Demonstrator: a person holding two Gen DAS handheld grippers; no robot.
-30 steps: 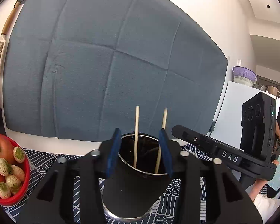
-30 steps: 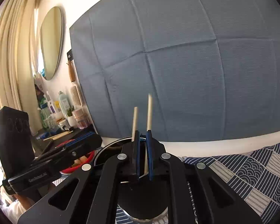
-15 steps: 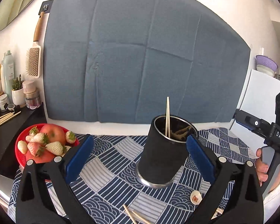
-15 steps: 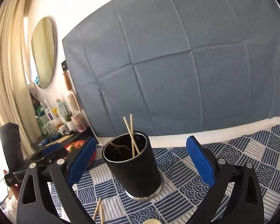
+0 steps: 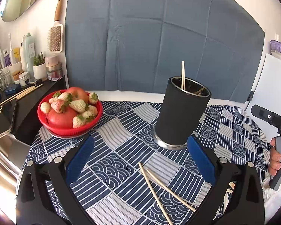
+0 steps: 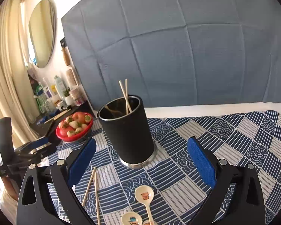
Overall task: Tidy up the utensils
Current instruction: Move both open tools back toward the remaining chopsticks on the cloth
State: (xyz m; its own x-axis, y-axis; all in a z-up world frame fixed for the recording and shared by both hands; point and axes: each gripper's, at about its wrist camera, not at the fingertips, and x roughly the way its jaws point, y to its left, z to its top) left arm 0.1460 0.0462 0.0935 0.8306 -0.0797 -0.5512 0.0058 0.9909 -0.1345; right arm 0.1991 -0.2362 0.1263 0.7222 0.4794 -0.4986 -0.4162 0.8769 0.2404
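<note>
A black utensil cup [image 5: 181,112] [image 6: 128,131] stands on the blue patterned tablecloth [image 5: 121,146]. Two wooden chopsticks [image 6: 125,97] [image 5: 183,75] stand in it. Two more chopsticks [image 5: 159,187] [image 6: 92,187] lie loose on the cloth in front of the cup. Cream spoons with cartoon prints [image 6: 145,196] lie at the front in the right wrist view. My left gripper [image 5: 139,161] is open and empty, behind the loose chopsticks. My right gripper [image 6: 140,161] is open and empty, short of the cup.
A red bowl of strawberries and apples [image 5: 69,110] [image 6: 75,127] sits left of the cup. A black shelf [image 5: 18,101] with bottles, jars, a phone and more chopsticks lies at far left. A grey-blue cloth [image 5: 159,46] hangs on the wall behind.
Both grippers opened, let go of the chopsticks now standing in the cup, and pulled back and up from it. The loose chopsticks and spoons have come into view.
</note>
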